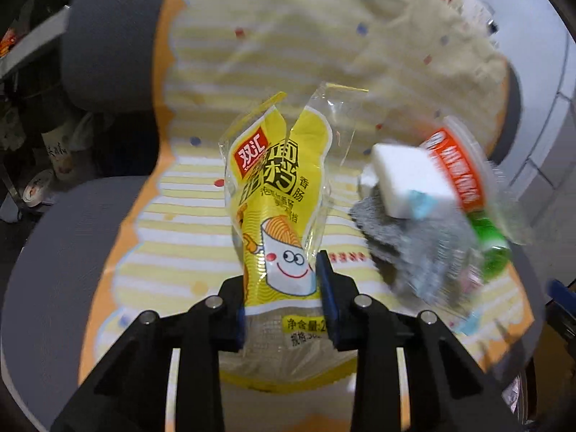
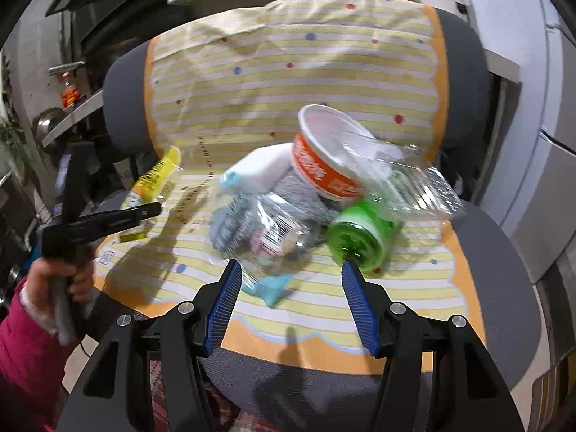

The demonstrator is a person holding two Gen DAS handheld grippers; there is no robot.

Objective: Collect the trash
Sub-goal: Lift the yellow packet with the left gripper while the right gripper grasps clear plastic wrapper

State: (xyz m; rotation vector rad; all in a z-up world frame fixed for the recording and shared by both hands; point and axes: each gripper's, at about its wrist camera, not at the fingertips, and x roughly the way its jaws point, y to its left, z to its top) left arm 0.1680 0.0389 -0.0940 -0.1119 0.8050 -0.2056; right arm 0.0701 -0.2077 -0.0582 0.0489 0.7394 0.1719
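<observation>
Left gripper [image 1: 282, 288] has its two blue pads squeezed on the bottom of the yellow wrapper [image 1: 277, 194], so it is holding it. That wrapper stands up over the striped cloth [image 1: 201, 237] on the grey chair [image 1: 104, 54]. It looks empty, thin and very light, and it is floppy and a bit slippery, so a low pinch on the flat sealed part seems the safest place to hold.

Right gripper [image 2: 289, 298] hangs open with nothing in it, just in front of the trash pile.

In the pile I count one orange and white paper bowl [image 2: 324, 158], one green bottle [image 2: 360, 237] lying on its side, one white block [image 1: 410, 183], one grey cloth [image 1: 414, 252] and some clear crinkly plastic [image 2: 270, 230] (too blurry to count the pieces). The bowl is light and easy to squash, so its rim is best. The bottle is round and may roll, so grab across its middle.
</observation>
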